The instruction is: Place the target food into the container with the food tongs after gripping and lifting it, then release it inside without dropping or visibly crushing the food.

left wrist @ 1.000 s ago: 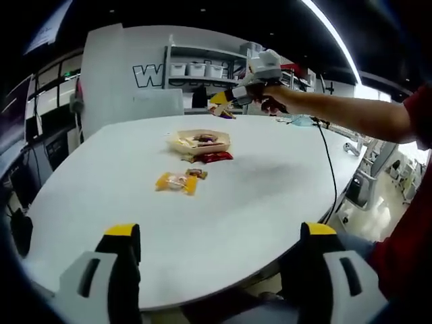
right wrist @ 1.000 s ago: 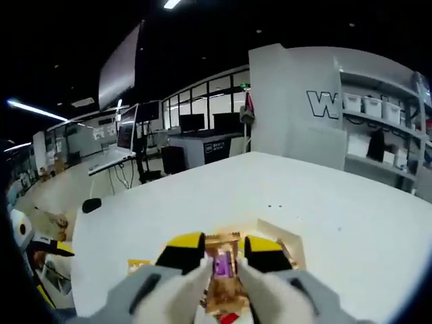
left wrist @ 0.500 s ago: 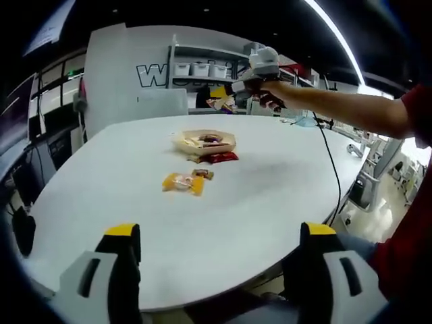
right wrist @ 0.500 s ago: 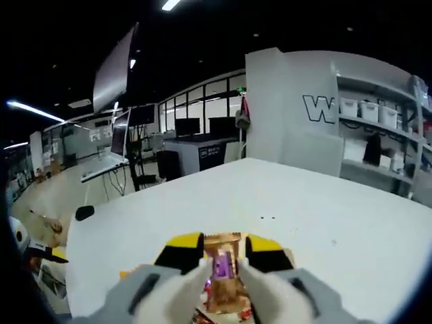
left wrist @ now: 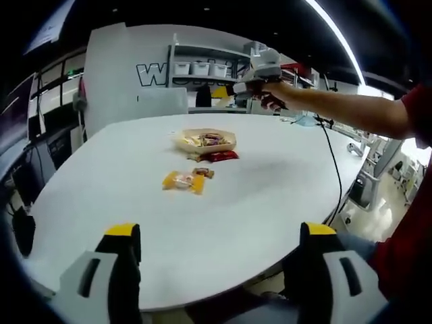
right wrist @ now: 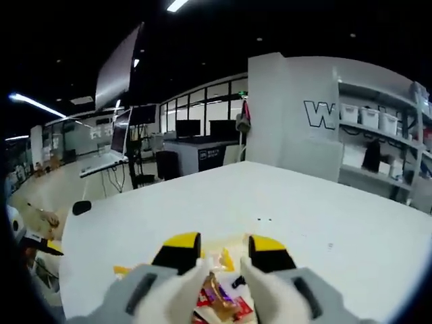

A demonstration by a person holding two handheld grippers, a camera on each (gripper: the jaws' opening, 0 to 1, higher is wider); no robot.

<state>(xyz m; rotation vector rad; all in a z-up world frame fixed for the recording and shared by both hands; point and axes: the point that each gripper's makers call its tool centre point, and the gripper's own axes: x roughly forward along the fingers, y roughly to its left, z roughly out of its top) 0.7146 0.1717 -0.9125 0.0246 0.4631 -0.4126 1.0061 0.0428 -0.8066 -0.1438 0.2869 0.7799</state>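
A shallow tan container point(left wrist: 185, 144) with several wrapped snacks stands on the white table point(left wrist: 270, 189). In the left gripper view a person's hand holds my right gripper point(left wrist: 229, 89) high above and beyond the container. In the right gripper view my right gripper point(right wrist: 223, 248) is open, nothing between its yellow-tipped jaws. Below the jaws lies a brown and purple packet point(right wrist: 217, 297), with a red packet point(right wrist: 236, 309) beside it. My left gripper point(left wrist: 216, 233) stands open and empty at the table's near edge.
A red packet point(left wrist: 219, 156) lies just in front of the container. A yellow packet point(left wrist: 179, 181) and a small brown one point(left wrist: 201, 173) lie nearer to me. A cable point(left wrist: 331, 169) hangs over the table's right edge. Shelves with boxes point(left wrist: 196, 69) stand behind.
My right gripper has opened and let go of the brown and purple packet, which now lies below the jaws. The left gripper has stayed still.
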